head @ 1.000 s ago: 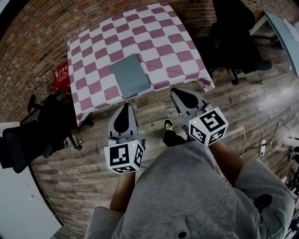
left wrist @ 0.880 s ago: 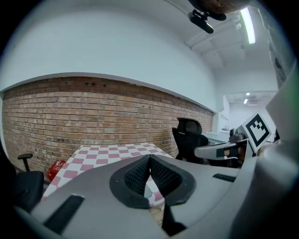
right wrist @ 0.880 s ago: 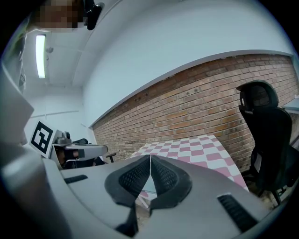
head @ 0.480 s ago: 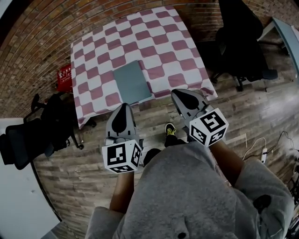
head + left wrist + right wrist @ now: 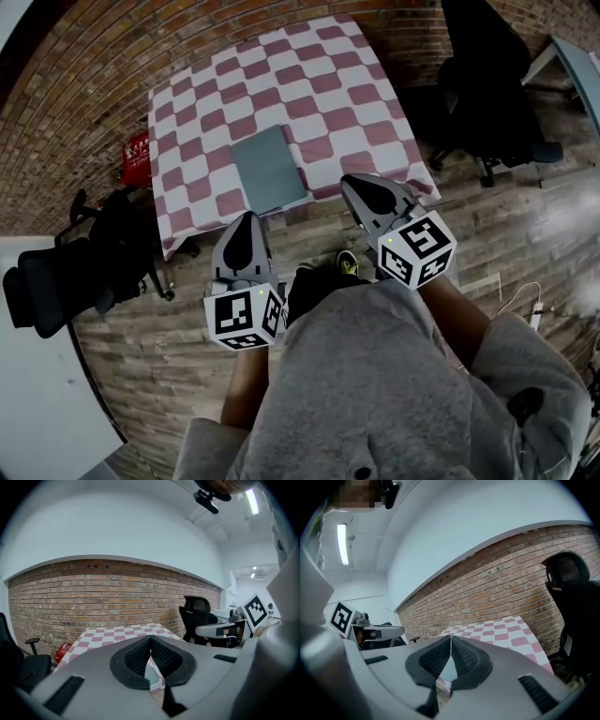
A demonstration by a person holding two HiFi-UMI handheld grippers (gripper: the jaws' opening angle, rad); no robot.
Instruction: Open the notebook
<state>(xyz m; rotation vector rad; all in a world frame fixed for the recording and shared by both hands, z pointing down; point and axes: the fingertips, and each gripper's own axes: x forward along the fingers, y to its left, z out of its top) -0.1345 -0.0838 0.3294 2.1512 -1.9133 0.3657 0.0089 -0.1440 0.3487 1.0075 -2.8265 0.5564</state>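
A closed grey-green notebook (image 5: 269, 168) lies on the table with the red-and-white checked cloth (image 5: 309, 84), near its front edge. My left gripper (image 5: 247, 220) hangs over the floor just short of that edge, jaws shut and empty. My right gripper (image 5: 354, 184) is at the table's front edge to the right of the notebook, jaws shut with nothing in them. In the left gripper view the pads (image 5: 140, 656) meet at the tips, with a sliver of notebook (image 5: 153, 673) showing behind them. The right gripper view shows the same: pads (image 5: 461, 656) touching, the checked table (image 5: 506, 634) beyond.
Black office chairs stand at the right (image 5: 487, 84) and at the left (image 5: 84, 272) of the table. A red object (image 5: 134, 155) sits on the floor by the brick wall (image 5: 84, 66). The person's grey trousers (image 5: 375, 384) and a shoe (image 5: 345, 264) fill the foreground above a wooden floor.
Both grippers and the person have come a little closer to the table; the right gripper's tip now reaches the table's front edge. Both stay shut.
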